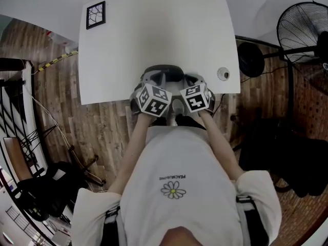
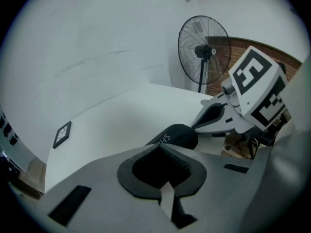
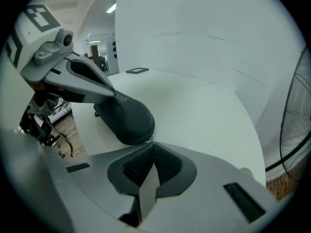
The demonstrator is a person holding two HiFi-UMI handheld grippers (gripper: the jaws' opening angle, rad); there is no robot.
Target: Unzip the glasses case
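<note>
A black glasses case (image 3: 127,121) lies near the front edge of the white table (image 1: 154,35), between my two grippers. In the left gripper view the case (image 2: 177,135) shows just past the jaw tips. My left gripper (image 2: 163,148) is shut on one end of the case; from the right gripper view its fingers (image 3: 92,79) lie over the case. My right gripper (image 3: 152,143) is shut, tips at the case's other end on a small metal zipper pull. In the head view both grippers, left (image 1: 155,77) and right (image 1: 186,79), crowd the case (image 1: 165,68).
A square black marker (image 1: 96,15) lies at the table's far left corner. A small round fitting (image 1: 223,74) sits by the right edge. A standing fan (image 1: 302,32) and dark bags stand on the wood floor to the right.
</note>
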